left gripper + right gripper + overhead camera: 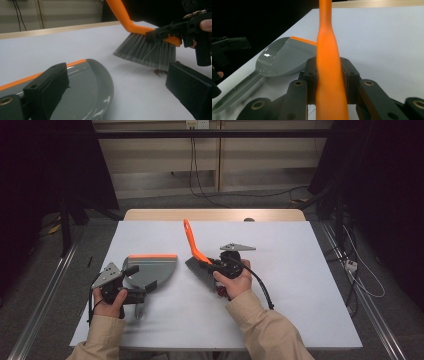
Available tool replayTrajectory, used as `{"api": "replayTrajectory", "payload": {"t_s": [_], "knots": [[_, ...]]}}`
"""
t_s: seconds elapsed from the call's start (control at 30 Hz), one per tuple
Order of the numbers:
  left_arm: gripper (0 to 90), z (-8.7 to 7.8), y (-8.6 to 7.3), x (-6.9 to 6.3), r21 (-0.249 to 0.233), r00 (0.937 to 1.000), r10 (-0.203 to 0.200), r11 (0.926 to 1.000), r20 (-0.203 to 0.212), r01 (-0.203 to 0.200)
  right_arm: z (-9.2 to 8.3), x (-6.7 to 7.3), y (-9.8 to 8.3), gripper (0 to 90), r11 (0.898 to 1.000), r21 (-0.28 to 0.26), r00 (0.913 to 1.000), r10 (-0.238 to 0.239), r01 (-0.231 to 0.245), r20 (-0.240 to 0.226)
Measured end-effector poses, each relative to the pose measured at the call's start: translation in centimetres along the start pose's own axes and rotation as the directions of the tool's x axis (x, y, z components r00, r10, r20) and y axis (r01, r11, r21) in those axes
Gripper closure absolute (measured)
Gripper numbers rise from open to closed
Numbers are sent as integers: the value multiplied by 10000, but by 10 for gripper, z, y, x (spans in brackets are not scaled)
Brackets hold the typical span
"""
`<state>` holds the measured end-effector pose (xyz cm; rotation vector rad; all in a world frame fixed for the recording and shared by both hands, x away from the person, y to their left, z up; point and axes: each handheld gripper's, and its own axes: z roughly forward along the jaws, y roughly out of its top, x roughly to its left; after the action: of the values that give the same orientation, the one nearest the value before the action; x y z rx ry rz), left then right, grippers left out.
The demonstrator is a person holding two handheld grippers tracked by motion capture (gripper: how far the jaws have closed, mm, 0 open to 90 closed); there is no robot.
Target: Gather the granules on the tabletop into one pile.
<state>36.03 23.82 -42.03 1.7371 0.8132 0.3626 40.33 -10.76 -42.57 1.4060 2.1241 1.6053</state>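
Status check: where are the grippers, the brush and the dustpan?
Right gripper clamped on brush. Left gripper at dustpan, grip unclear. Small dark debris under bristles. Nothing between.

Open white table (300, 285) spreads from twelve to three o'clock of the brush (200, 267); at nine o'clock the dustpan (150, 267) blocks passage, leaving a narrow gap between.

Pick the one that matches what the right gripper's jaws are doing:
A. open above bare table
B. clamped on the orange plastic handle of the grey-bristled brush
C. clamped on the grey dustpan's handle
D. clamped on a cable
B: in the right gripper view, the right gripper has both black pads pressed against the orange plastic handle of the grey-bristled brush.
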Motion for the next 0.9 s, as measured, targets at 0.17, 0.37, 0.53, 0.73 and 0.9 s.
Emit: {"api": "replayTrajectory", "payload": {"t_s": [0.17,0.37,0.53,0.73,0.9], "knots": [[43,-1,0,0,-19,10000,-11,10000,8,11,8,3,-3,713,9997,91,9997,208,-209,116],[43,-1,1,0,-33,10000,6,10000,-30,-6,15,1,-12,713,9965,642,9962,481,-528,723],[43,-1,1,-1,-63,10000,36,10000,-22,-37,9,-3,-12,713,9906,771,9872,1035,-1133,1213],[43,-2,1,-1,-83,10000,38,10000,-48,-39,1,-5,-15,713,9864,717,9776,1347,-1477,1617],[43,-2,2,-2,-85,10000,66,9999,-32,-66,-10,-7,-19,713,9842,637,9704,1507,-1652,1890]]}}
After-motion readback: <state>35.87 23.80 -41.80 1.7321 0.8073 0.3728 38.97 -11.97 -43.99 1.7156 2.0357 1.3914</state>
